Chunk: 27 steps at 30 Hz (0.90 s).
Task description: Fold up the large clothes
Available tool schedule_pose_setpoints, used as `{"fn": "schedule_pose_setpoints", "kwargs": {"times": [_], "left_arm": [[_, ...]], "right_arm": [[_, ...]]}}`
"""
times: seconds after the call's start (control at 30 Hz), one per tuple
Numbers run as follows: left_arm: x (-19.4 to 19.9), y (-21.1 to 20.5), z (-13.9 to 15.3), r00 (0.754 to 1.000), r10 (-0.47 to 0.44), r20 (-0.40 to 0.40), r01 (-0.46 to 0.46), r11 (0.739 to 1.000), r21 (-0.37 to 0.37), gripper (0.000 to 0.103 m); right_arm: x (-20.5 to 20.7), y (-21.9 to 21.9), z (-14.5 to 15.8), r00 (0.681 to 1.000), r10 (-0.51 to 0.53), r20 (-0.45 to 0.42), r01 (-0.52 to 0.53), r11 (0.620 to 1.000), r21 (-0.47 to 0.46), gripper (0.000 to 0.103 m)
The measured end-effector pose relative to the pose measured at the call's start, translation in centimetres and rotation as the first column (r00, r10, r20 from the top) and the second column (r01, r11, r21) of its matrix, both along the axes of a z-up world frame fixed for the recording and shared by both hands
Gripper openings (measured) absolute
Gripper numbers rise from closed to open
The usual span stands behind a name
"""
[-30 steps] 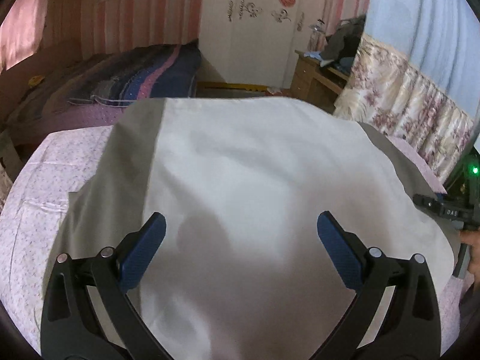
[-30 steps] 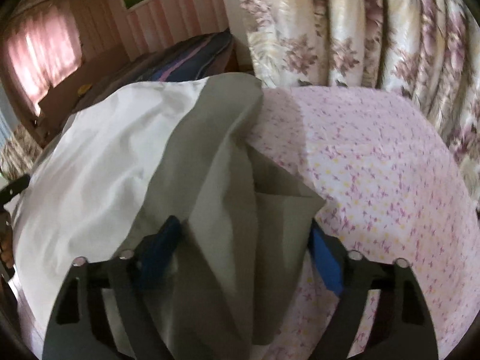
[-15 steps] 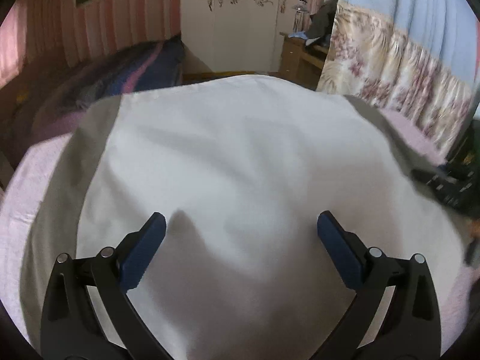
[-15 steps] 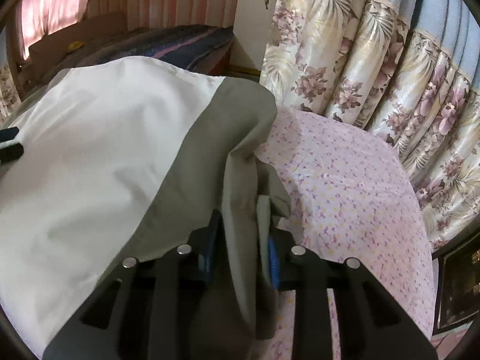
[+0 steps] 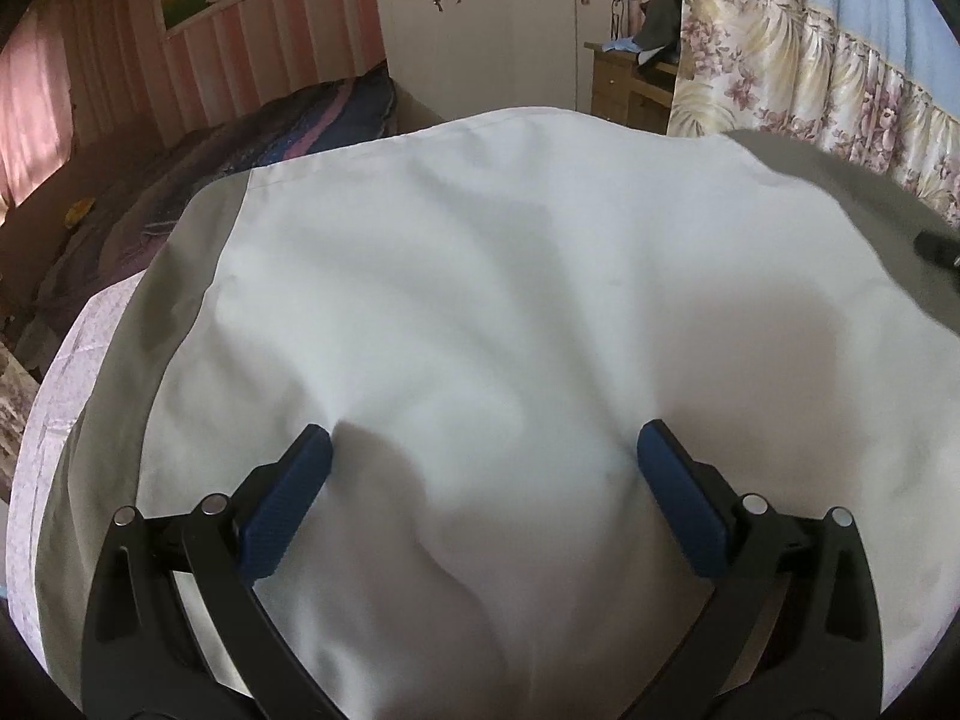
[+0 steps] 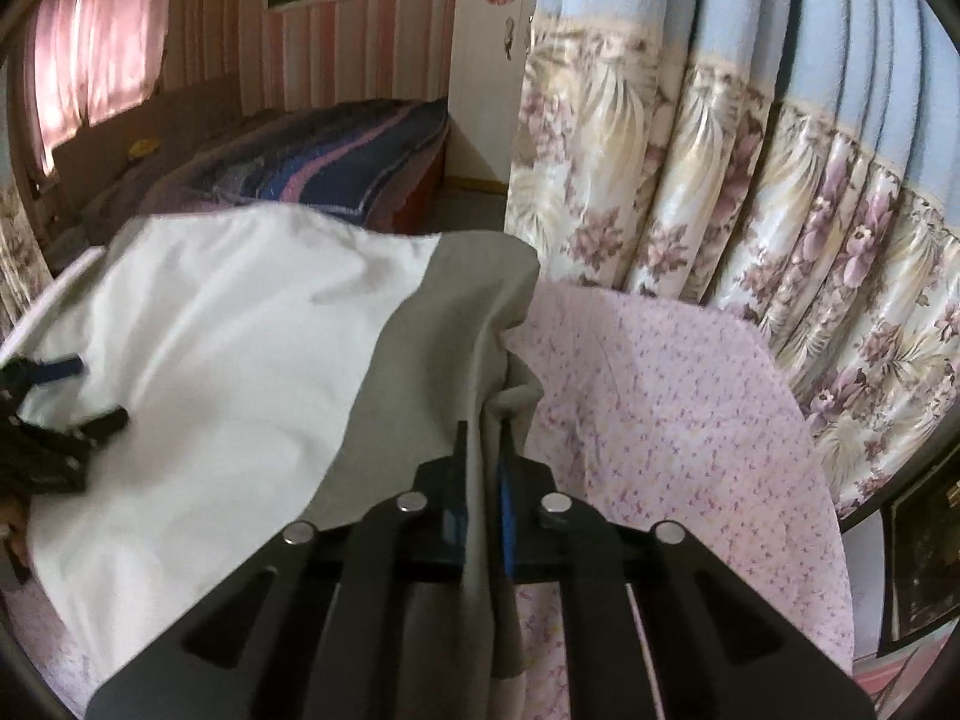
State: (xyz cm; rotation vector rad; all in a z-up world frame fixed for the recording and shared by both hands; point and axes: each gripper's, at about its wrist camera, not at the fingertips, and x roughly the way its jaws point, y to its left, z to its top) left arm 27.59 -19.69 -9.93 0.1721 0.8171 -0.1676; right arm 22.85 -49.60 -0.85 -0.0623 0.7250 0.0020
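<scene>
Much of the garment (image 5: 480, 300) cannot be read as a shape: it is a broad white cloth with grey bands along two sides, and both fisheye views cut off its near edge beneath the gripper bodies, so no collar, sleeve or hem can be identified. It lies spread over the bed (image 6: 672, 408), covering most of the pink flowered sheet, which shows bare only along the bed's left edge in the left wrist view and toward the bed's curtain-side edge in the right wrist view.

The left gripper (image 5: 483, 450) hangs over the white middle of the cloth with its jaws wide apart; nothing lies between the blue pads (image 5: 288, 498), and whether their tips touch the fabric cannot be told. In the right wrist view this gripper appears only as a blurred dark shape at the left edge, above the white cloth.

The right gripper (image 6: 483, 450) has its jaws drawn almost together, pinching a raised fold of the grey band (image 6: 480, 360) near the cloth's side toward the floral curtain (image 6: 690, 192). The fold rises into a ridge ahead of the jaws, and the pads are mostly hidden by the fabric. In the left wrist view only a dark tip of it shows at the right edge.

No brand, label or legible writing appears on the cloth or grippers; the wardrobe (image 5: 498, 18) behind carries only ornamental scrolls and red decorations
</scene>
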Motion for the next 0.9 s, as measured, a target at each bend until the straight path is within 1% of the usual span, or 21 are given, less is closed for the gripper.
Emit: {"fn": "schedule_pose_setpoints", "kwargs": {"times": [0.07, 0.13, 0.17, 0.23, 0.33, 0.4, 0.43, 0.47, 0.5, 0.53, 0.57, 0.6, 0.67, 0.73, 0.77, 0.8, 0.87, 0.9], "left_arm": [[0.0, -0.1, 0.0, 1.000, 0.004, 0.001, -0.004, 1.000, 0.007, 0.100], [0.0, -0.2, 0.0, 1.000, 0.008, 0.002, -0.008, 1.000, 0.014, 0.100], [0.0, -0.3, 0.0, 1.000, 0.009, 0.004, -0.009, 1.000, 0.017, 0.100], [0.1, -0.5, 0.0, 1.000, 0.009, 0.005, -0.009, 1.000, 0.013, 0.100], [-0.1, 0.0, 0.0, 1.000, 0.006, 0.002, -0.006, 1.000, -0.011, 0.100], [-0.2, 0.2, 0.1, 1.000, 0.003, 0.003, -0.003, 1.000, -0.029, 0.100], [-0.1, 0.2, 0.1, 1.000, 0.001, 0.004, -0.001, 0.999, -0.033, 0.100], [-0.2, 0.3, 0.2, 1.000, 0.000, 0.004, 0.000, 0.999, -0.041, 0.100], [-0.3, 0.5, 0.4, 1.000, -0.001, 0.007, 0.002, 0.999, -0.054, 0.100], [-0.5, 0.8, 0.6, 1.000, -0.005, 0.007, 0.006, 0.998, -0.062, 0.100], [-0.7, 1.0, 0.9, 1.000, -0.009, -0.002, 0.009, 0.998, -0.059, 0.100], [-1.3, 1.7, 1.7, 1.000, -0.013, -0.002, 0.013, 0.999, -0.046, 0.100], [-3.2, 3.5, 3.3, 0.998, -0.009, 0.058, 0.010, 1.000, -0.015, 0.100], [-5.7, 6.7, 4.5, 0.994, 0.007, 0.108, -0.009, 1.000, 0.018, 0.100], [-7.1, 9.3, 4.8, 0.992, 0.027, 0.124, -0.027, 1.000, 0.000, 0.100], [-7.9, 11.0, 4.8, 0.991, 0.046, 0.127, -0.044, 0.999, -0.020, 0.100], [-10.1, 16.0, 4.5, 0.983, 0.127, 0.133, -0.119, 0.991, -0.067, 0.100], [-10.9, 17.6, 4.3, 0.977, 0.161, 0.138, -0.152, 0.985, -0.077, 0.100]], "right_arm": [[-0.4, -0.7, 1.0, 1.000, 0.009, 0.020, -0.011, 0.996, 0.085, 0.007], [-0.6, -1.7, 1.7, 0.999, 0.023, 0.037, -0.029, 0.981, 0.191, 0.007], [-0.7, -1.9, 1.9, 0.999, 0.028, 0.038, -0.035, 0.976, 0.214, 0.007], [-0.6, -2.1, 1.5, 0.999, 0.021, 0.028, -0.026, 0.979, 0.201, 0.007], [0.0, -2.7, -1.0, 1.000, -0.001, -0.026, 0.006, 0.981, 0.192, 0.007], [0.0, -3.2, -2.3, 0.999, -0.010, -0.047, 0.019, 0.980, 0.200, 0.012], [0.1, -3.4, -3.0, 0.998, -0.005, -0.068, 0.018, 0.980, 0.197, 0.020], [0.0, -3.5, -3.2, 0.997, -0.010, -0.076, 0.024, 0.982, 0.189, 0.033], [-0.3, -3.7, -3.3, 0.997, -0.021, -0.074, 0.034, 0.982, 0.188, 0.062], [-0.5, -4.0, -3.3, 0.997, -0.015, -0.076, 0.030, 0.980, 0.199, 0.075], [-0.8, -4.0, -3.3, 0.997, -0.001, -0.083, 0.017, 0.979, 0.202, 0.084], [-1.3, -4.0, -3.1, 0.996, 0.003, -0.084, 0.013, 0.982, 0.186, 0.084], [-3.1, -4.0, -2.6, 0.997, 0.018, -0.077, -0.005, 0.987, 0.164, 0.084], [-5.3, -4.2, -2.2, 0.998, 0.018, -0.058, -0.008, 0.987, 0.162, 0.084], [-6.5, -4.3, -2.2, 0.998, 0.040, -0.047, -0.031, 0.982, 0.186, 0.087], [-7.6, -4.2, -2.2, 0.998, 0.053, -0.035, -0.045, 0.978, 0.204, 0.088], [-9.3, -4.2, -2.6, 0.998, 0.055, -0.026, -0.047, 0.971, 0.235, 0.089], [-9.7, -4.2, -2.8, 0.998, 0.062, -0.022, -0.054, 0.966, 0.251, 0.089]]}}
